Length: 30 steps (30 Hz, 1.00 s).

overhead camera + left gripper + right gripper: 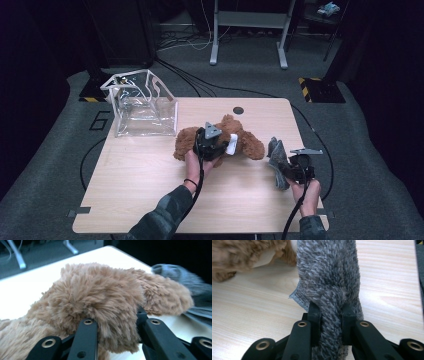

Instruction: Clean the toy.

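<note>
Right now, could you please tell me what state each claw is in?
Left claw: closed on the brown plush toy.
Right claw: closed on the grey fuzzy cloth, pinching a fold of it.

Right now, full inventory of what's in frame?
plush toy: 1, brown with a white patch, table centre, held in the left claw
cloth: 1, grey, fuzzy, right side of table, pinched in the right claw
clear bag: 1, transparent with white trim, far left corner of table, upright
table: 1, light wood
frame legs: 1 pair, grey, on the floor behind
left claw: 1, black, shut on plush toy
right claw: 1, black, shut on cloth
</note>
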Motion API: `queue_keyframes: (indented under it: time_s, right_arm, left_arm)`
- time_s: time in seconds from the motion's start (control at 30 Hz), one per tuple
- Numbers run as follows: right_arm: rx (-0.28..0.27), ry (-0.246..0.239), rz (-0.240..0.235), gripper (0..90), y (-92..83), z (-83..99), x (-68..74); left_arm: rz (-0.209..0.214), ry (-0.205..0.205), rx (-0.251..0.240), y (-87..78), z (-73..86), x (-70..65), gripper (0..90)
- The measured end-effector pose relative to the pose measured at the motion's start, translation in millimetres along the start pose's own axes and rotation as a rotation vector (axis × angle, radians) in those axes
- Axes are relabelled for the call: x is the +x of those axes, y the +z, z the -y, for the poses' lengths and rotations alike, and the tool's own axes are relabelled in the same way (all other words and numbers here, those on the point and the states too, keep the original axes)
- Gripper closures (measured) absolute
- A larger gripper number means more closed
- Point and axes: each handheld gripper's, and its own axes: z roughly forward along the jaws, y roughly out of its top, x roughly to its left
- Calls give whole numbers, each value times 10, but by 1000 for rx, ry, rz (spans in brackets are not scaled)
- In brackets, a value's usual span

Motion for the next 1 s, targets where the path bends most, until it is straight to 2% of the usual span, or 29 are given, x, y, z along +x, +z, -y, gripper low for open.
queue_keyframes:
  time_s: [0.07,0.13,0.17,0.2,0.23,0.3,0.47,0.53,0.6,0.67,0.83,0.87,0.93,1.0]
  right_arm:
    - [8,5,-6,754,10,4,27]
    - [9,0,-8,754,25,4,39]
    - [13,-1,-9,754,29,3,45]
    - [14,0,-10,754,32,2,53]
    - [10,-17,-12,754,40,2,47]
    - [16,-7,-14,754,40,1,66]
    - [12,-14,-19,754,40,8,62]
    - [11,-14,-20,754,43,9,61]
    - [14,-10,-20,754,44,4,72]
    - [9,-22,-22,754,53,-1,70]
    - [18,-16,-25,754,62,3,92]
    - [15,-21,-22,754,64,8,88]
    - [16,-23,-28,754,61,9,85]
    - [20,-15,-25,754,55,7,83]
  left_arm:
    - [-19,-22,23,61,40,110,698]
    - [-31,-18,41,89,69,185,669]
    - [-52,-14,46,92,78,206,639]
    - [-56,-20,50,88,80,222,599]
    - [-74,-17,52,78,82,223,566]
    - [-109,-2,43,45,89,219,479]
    - [-232,35,16,-103,142,197,333]
    - [-284,33,15,-133,176,218,294]
    - [-337,15,13,-150,205,264,268]
    - [-370,-2,21,-146,217,321,249]
    - [-450,-41,51,-78,219,488,215]
    - [-463,-67,83,-33,227,574,208]
    - [-464,-77,93,-9,236,616,202]
    - [-463,-106,105,34,251,685,206]
